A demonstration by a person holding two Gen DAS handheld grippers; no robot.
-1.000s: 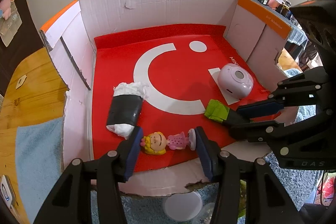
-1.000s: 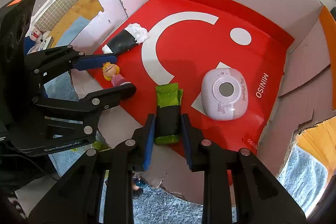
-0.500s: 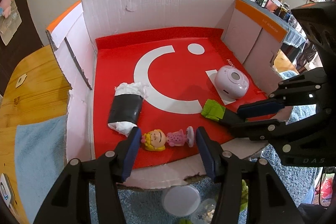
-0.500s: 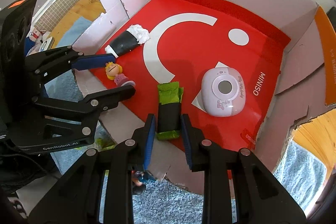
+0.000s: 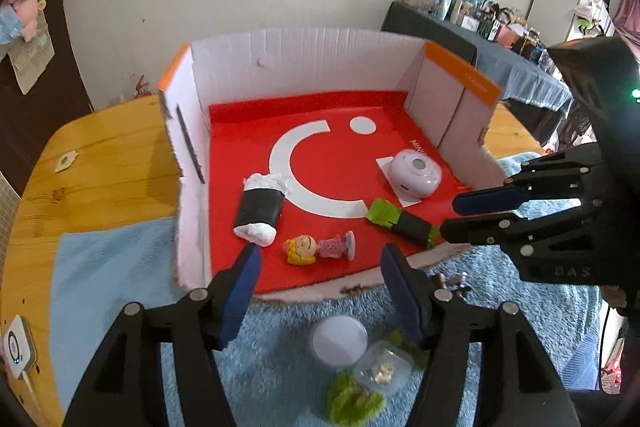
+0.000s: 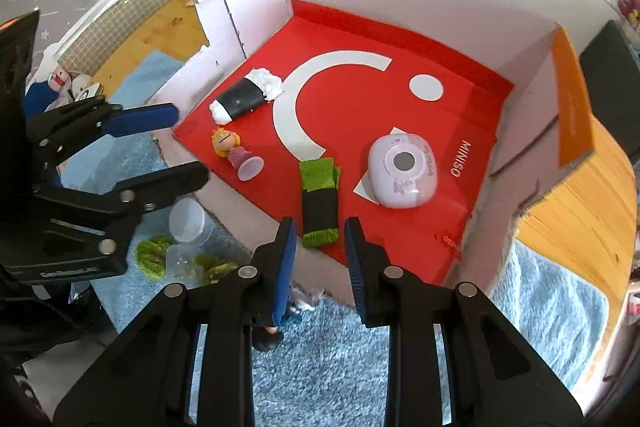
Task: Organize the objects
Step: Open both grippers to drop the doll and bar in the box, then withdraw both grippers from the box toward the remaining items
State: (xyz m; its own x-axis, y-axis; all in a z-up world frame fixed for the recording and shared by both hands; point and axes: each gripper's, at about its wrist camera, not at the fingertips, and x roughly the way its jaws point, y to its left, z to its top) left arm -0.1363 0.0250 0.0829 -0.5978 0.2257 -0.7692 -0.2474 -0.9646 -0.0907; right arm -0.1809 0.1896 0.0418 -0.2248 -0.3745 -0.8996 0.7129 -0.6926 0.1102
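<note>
Sitting on a wooden table point(image 5: 104, 163), the open white cardboard box with orange-edged flaps and a red printed floor point(image 5: 304, 63) holds all 4 task things, and it would be the bulkiest yet probably light and floppy at its walls. Largest inside is the pale lilac rounded plastic gadget with a round window point(image 6: 402, 171), lying toward the box's right side; it looks hard, smooth and likely slippery, so its narrower flanks are the place to pinch. Next, the black roll with white tissue stuffed in both ends point(image 5: 262, 205) lies near the left wall; it should be light and crushable, best taken across the black middle. The black-and-green rolled sock point(image 6: 319, 203) lies at the front edge, soft and forgiving, grippable anywhere along its body. Smallest is the yellow-haired doll in a pink dress point(image 5: 318, 249), on its side near the front edge, rigid and light; the head looks the firmest hold. The left gripper point(image 5: 318, 267) has just been opening, its fingers wide and empty, short of the doll. The right gripper point(image 6: 320, 247) has fingers narrow but parted, empty, just behind the sock.
</note>
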